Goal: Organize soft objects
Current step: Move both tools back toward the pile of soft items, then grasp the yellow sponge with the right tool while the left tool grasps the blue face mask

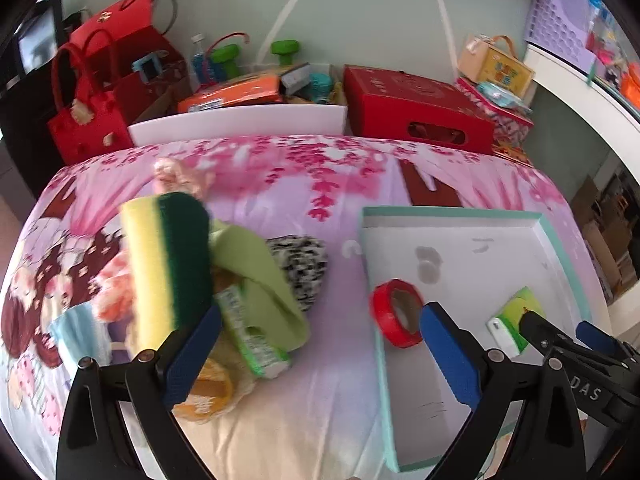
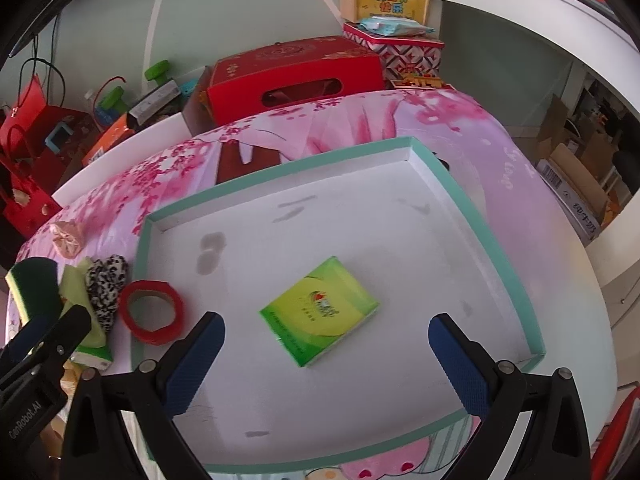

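My left gripper (image 1: 320, 356) is open over the pink flowered bedspread (image 1: 280, 200), with nothing between its fingers. Just beyond its left fingertip (image 1: 196, 356) a yellow and green sponge (image 1: 168, 264) stands on end, blurred, on a pile: a light green cloth (image 1: 256, 280), a black-and-white speckled soft piece (image 1: 300, 272) and a green tissue pack (image 1: 248, 336). A red tape roll (image 1: 396, 312) rests on the left rim of the white teal-edged tray (image 2: 400, 240). My right gripper (image 2: 328, 360) hangs open above the tray. A second green tissue pack (image 2: 320, 312) lies flat just ahead of its fingers, untouched.
A pink pouch (image 2: 68, 238) lies on the bedspread behind the pile, and an orange soft thing (image 1: 208, 396) sits at its near side. Beyond the bed stand a red gift box (image 1: 416, 112), red bags (image 1: 92, 120) and a patterned tin (image 2: 400, 50). The bed drops off to the right.
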`<state>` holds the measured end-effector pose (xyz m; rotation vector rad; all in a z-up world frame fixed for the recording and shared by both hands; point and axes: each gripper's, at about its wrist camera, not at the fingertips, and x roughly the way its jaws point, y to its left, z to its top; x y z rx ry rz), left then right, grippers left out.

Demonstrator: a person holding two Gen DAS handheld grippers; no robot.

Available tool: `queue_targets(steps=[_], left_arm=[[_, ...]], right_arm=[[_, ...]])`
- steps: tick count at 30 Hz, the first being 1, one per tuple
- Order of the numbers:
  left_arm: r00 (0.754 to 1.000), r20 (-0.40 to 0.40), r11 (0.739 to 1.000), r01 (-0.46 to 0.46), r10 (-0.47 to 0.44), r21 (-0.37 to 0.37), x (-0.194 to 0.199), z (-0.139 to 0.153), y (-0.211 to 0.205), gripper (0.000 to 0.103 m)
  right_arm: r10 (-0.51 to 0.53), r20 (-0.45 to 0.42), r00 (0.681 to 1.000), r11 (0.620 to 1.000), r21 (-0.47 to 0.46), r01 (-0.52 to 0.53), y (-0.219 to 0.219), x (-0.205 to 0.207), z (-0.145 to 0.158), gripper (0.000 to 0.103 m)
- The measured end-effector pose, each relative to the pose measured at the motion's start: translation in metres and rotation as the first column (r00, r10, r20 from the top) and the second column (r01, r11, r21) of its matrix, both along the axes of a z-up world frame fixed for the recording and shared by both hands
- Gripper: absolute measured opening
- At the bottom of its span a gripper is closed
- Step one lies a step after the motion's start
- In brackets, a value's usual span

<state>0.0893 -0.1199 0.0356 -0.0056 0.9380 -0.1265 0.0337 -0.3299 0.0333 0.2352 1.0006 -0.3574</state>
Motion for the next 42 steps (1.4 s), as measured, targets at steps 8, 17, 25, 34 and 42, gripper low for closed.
queue_targets(steps=[8, 17, 25, 34, 42], left_arm=[[0.992, 0.041, 0.993, -0.118, 0.119, -0.031, -0.009, 0.024, 0.048, 0.1], [0.962, 0.096, 0.965, -0.247, 0.255, -0.088, -0.025, 0.043, 0.105, 0.1], [0.929, 0.106, 0.935, -0.348, 0.353, -0.069, -0.035, 0.044, 0.146, 0.1], [0.894, 0.082, 0.898, -0.44, 0.439, -0.012, -0.042, 0.035, 0.186, 0.1], [0.859, 0.026, 0.859, -0.509, 0.511, -0.047, -0.042, 0.019, 0.224, 0.1]], right_arm=[[0.07, 0.025, 0.997, 0.997, -0.022, -0.07, 0.033, 0.002, 0.015, 0.103], [0.196, 0.138, 0.971, 0.979, 0.029, -0.202, 0.082, 0.006, 0.033, 0.103], [0.291, 0.19, 0.938, 0.952, 0.042, -0.304, 0.122, 0.011, 0.037, 0.103], [0.333, 0.165, 0.928, 0.935, 0.072, -0.348, 0.14, 0.015, 0.027, 0.103], [0.386, 0.186, 0.904, 0.911, 0.076, -0.405, 0.171, 0.019, 0.026, 0.103]])
